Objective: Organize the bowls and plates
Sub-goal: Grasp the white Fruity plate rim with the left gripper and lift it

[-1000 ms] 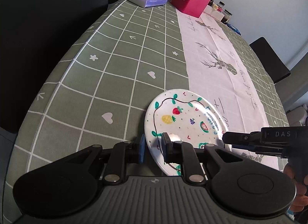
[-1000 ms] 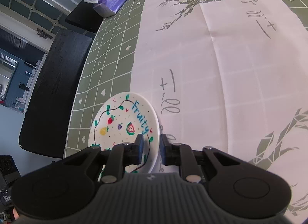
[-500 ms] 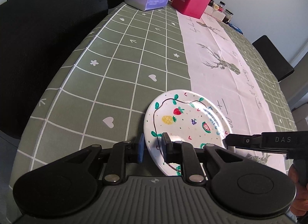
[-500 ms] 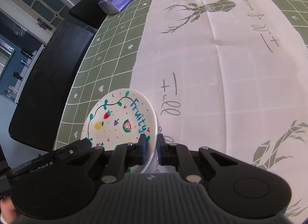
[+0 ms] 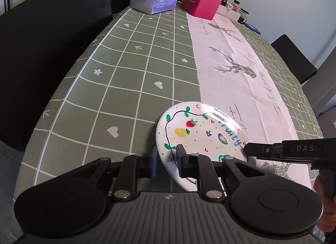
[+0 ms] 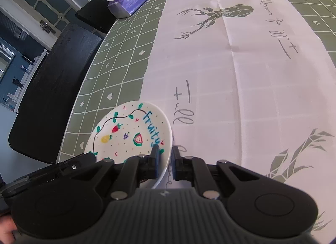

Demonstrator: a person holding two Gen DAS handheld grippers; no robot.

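Your desk (image 5: 130, 80) is covered by a green checked cloth, and a white runner (image 5: 237, 80) printed with deer and script lies along its middle. Dark chairs (image 5: 42, 59) stand along the desk's left edge. At the far end sit a purple tissue pack (image 5: 153, 0), a pink box (image 5: 199, 2) beside it, and bottles and small jars behind. Close to you, the white plate (image 5: 201, 130), painted with fruit and the word "Fruity", straddles the border of the green cloth and the runner, and it looks tilted, its near rim raised. Your left hand-held gripper (image 5: 166, 160) is clenched on the plate's near left rim, one pad above and one below the edge. Your right hand-held gripper (image 6: 164, 163) is clamped on the rim near the blue lettering, with the edge pinched between its pads. From the left wrist view, the right tool reaches in from the right side and meets the plate's rim.
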